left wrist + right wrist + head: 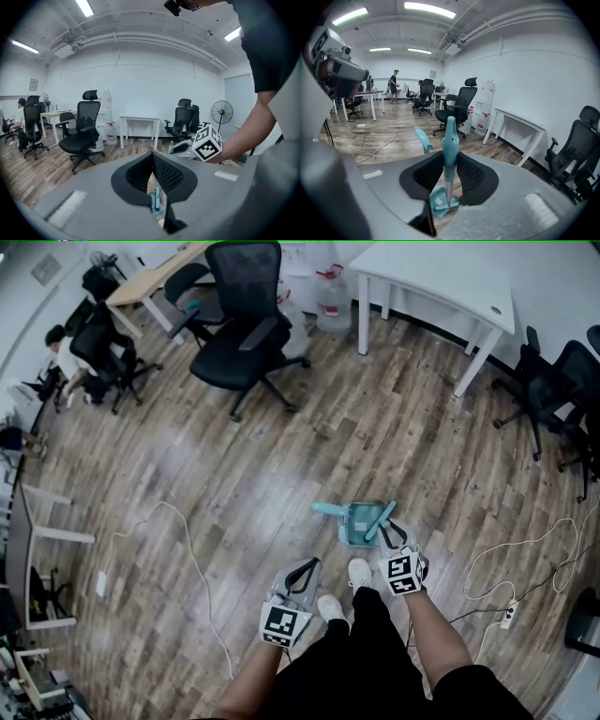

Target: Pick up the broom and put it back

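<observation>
My right gripper (392, 529) (450, 165) is shut on the handle of the teal broom (382, 518) (450, 136). The broom's thin shaft runs down from the jaws to the teal dustpan (353, 524) (435, 200) on the wooden floor. The dustpan's own handle (328, 509) (423, 139) sticks out to the left. My left gripper (304, 569) (153, 157) hangs lower left of the dustpan, its jaws meeting at the tips with nothing held. Through their gap in the left gripper view a bit of the dustpan (156, 200) shows.
White shoes (359, 571) stand just behind the dustpan. A black office chair (246, 324) and a white table (441, 282) are farther ahead, with more chairs (553, 390) at the right. A white cable (187, 540) and a power strip (509, 613) lie on the floor.
</observation>
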Demonstrator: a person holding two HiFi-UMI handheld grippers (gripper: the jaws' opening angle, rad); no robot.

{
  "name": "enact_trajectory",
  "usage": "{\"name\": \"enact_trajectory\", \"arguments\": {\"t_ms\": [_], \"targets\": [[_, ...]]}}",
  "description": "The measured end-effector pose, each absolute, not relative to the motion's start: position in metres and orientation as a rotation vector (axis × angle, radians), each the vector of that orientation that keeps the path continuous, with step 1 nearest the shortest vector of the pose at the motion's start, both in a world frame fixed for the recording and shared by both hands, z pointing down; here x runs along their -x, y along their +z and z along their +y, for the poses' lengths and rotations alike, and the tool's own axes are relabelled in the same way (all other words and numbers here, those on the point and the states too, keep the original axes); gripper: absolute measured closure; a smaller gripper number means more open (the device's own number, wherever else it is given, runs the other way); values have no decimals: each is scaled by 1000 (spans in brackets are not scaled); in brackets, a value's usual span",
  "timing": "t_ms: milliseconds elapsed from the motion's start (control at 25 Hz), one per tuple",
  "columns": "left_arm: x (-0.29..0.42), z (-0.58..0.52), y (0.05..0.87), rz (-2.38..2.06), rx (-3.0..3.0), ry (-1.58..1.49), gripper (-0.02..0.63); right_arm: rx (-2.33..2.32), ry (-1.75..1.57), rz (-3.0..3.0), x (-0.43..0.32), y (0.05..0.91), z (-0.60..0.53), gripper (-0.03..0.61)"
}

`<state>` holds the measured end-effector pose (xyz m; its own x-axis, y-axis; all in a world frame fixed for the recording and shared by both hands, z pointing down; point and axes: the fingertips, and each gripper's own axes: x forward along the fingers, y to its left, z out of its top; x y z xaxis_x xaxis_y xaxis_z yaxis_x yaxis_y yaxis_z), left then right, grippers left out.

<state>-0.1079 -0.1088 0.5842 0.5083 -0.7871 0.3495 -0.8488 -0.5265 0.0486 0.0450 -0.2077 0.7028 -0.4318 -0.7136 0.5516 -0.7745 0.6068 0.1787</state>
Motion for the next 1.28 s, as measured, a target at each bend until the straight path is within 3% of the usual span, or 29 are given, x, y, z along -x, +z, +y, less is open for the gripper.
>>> {"name": "enact_trajectory", "arguments": {"t_ms": [1280], "targets": [[87,-161,466,-1380,-2703,43,595,-1506,-112,-2636,-48,389,-181,489]]}}
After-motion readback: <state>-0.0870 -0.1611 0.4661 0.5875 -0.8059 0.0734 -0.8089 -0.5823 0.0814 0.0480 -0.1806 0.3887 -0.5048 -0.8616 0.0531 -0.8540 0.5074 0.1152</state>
